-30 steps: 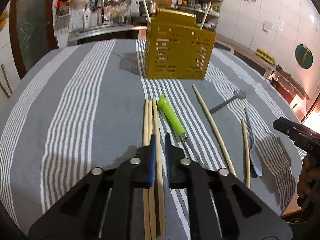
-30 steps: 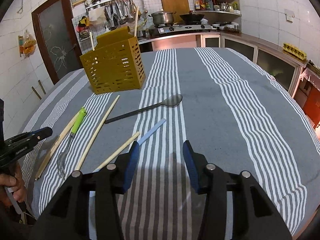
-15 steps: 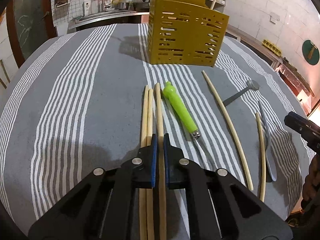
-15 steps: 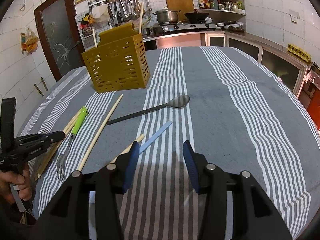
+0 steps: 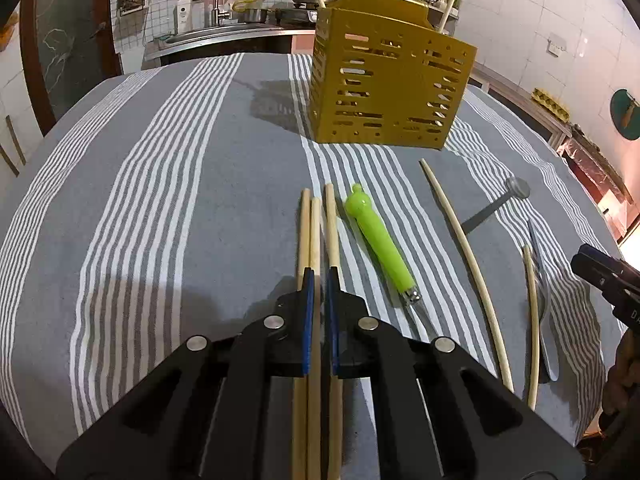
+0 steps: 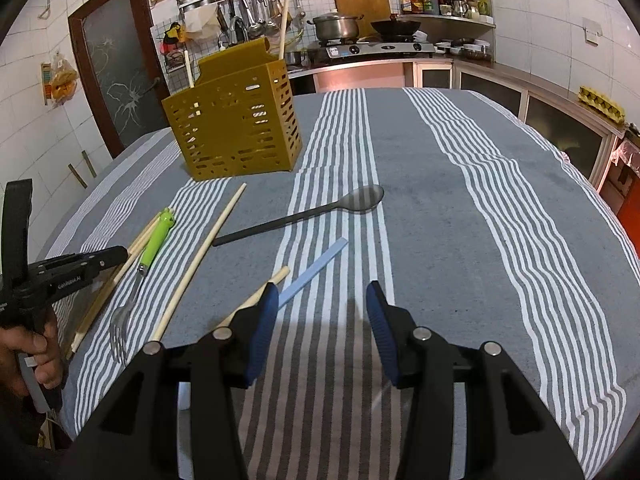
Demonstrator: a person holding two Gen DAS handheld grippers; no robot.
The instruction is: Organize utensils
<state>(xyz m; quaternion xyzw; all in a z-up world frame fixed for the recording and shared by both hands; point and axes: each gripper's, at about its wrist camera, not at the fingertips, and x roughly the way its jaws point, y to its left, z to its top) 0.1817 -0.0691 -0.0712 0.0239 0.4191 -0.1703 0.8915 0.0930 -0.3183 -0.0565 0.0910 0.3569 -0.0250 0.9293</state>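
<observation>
Green-handled fork (image 5: 382,242) lies just beside the left tool (image 5: 319,280), which grips a chopstick (image 5: 315,232).

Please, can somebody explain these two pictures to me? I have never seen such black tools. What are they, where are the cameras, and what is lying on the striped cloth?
A person holds a two-finger gripper in each hand, with a camera on each looking along its fingers. The left view shows the left gripper closed on the middle chopstick of three. The right view shows the right gripper open and empty. On the striped tablecloth lie more chopsticks, a green-handled fork, a dark spoon, a pale blue handle, and a yellow utensil holder with two sticks inside.
</observation>
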